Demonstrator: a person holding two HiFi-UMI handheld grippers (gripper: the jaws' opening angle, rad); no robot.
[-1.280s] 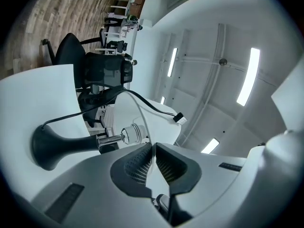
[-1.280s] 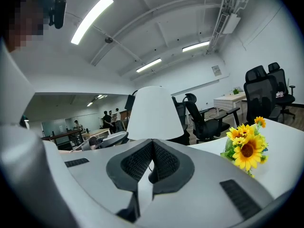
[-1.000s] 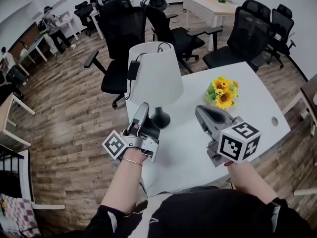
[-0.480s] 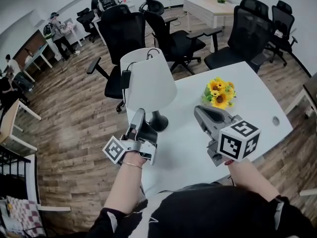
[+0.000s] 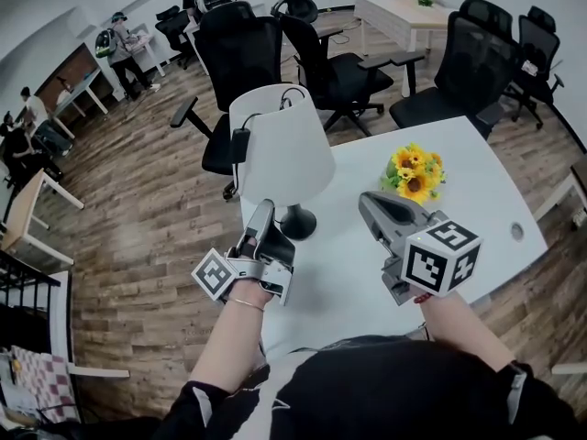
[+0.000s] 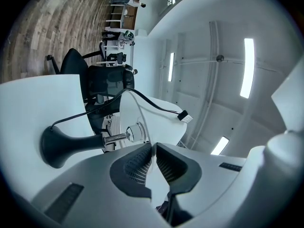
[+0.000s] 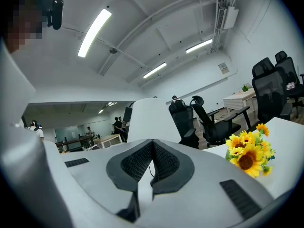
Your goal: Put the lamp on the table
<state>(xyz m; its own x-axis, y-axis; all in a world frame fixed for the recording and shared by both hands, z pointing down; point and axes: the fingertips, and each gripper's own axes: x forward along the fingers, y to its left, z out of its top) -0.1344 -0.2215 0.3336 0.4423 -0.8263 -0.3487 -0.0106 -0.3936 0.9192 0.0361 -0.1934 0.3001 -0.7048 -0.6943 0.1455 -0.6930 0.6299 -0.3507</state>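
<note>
On the table, the lamp stands near the left tool and right tool, both pressed together.

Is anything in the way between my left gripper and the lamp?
Nothing visible does. The lamp stands on the table. The left gripper, jaws shut and empty, points under the shade close beside the lamp's base, with only open air between them.
</note>
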